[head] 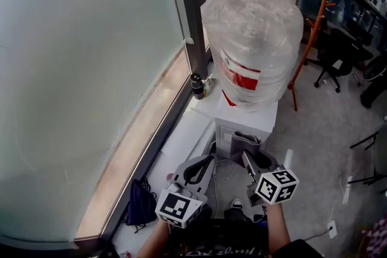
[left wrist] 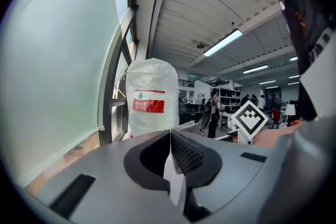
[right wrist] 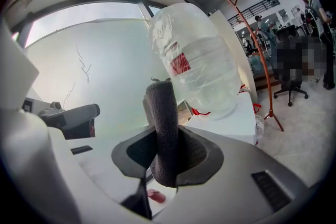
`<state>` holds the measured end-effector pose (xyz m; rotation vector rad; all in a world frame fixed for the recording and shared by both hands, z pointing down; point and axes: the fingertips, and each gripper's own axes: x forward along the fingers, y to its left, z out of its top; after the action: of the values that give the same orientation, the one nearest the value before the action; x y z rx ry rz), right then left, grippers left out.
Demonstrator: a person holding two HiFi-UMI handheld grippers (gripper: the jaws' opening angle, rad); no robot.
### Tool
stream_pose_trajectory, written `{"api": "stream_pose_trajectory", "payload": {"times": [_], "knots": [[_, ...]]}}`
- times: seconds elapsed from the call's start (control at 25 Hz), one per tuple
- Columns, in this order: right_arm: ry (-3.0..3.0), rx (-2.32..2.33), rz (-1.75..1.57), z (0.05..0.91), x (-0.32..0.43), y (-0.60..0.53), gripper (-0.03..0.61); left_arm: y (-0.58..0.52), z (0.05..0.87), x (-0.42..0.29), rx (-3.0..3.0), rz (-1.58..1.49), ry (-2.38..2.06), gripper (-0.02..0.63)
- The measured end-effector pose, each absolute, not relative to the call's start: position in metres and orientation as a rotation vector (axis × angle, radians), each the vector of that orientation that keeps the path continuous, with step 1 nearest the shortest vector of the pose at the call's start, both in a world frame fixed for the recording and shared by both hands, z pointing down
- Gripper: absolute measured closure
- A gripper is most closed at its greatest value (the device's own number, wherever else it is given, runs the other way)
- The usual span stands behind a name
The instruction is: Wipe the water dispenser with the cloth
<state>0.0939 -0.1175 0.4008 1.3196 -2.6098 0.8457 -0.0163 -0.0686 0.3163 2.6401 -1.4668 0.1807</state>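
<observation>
The water dispenser point(head: 245, 121) is a white cabinet with a large clear bottle point(head: 254, 39) on top, wrapped in plastic and bearing a red label. In the head view both grippers hang low in front of it. My right gripper point(head: 249, 157) is shut on a rolled dark grey cloth point(head: 247, 143), which stands up between the jaws in the right gripper view as the cloth point(right wrist: 164, 128), with the bottle point(right wrist: 199, 60) behind it. My left gripper point(head: 202, 163) sits to the left, its jaws pressed together and holding nothing. In the left gripper view, the left gripper point(left wrist: 170, 136) points at the bottle point(left wrist: 152, 97).
A frosted glass wall point(head: 78, 69) and a wooden sill point(head: 145, 130) run along the left. A dark can point(head: 198, 86) stands beside the dispenser. A dark bag point(head: 141, 202) and cables point(head: 224, 169) lie on the floor. An orange coat stand point(head: 314, 27) and an office chair point(head: 332, 57) are at the right.
</observation>
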Motion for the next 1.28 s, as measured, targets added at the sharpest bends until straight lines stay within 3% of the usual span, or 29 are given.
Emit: {"api": "stream_pose_trajectory", "payload": {"times": [0.72, 1.28], "knots": [[-2.269, 1.433, 0.939, 0.485, 0.010, -0.247, 0.471, -0.082, 0.353, -0.099, 2.706, 0.144, -1.289, 0.594], [-2.056, 1.637, 1.072, 0.544, 0.064, -0.275, 0.471, -0.081, 0.386, -0.101, 2.772, 0.214, -1.192, 0.594]]}}
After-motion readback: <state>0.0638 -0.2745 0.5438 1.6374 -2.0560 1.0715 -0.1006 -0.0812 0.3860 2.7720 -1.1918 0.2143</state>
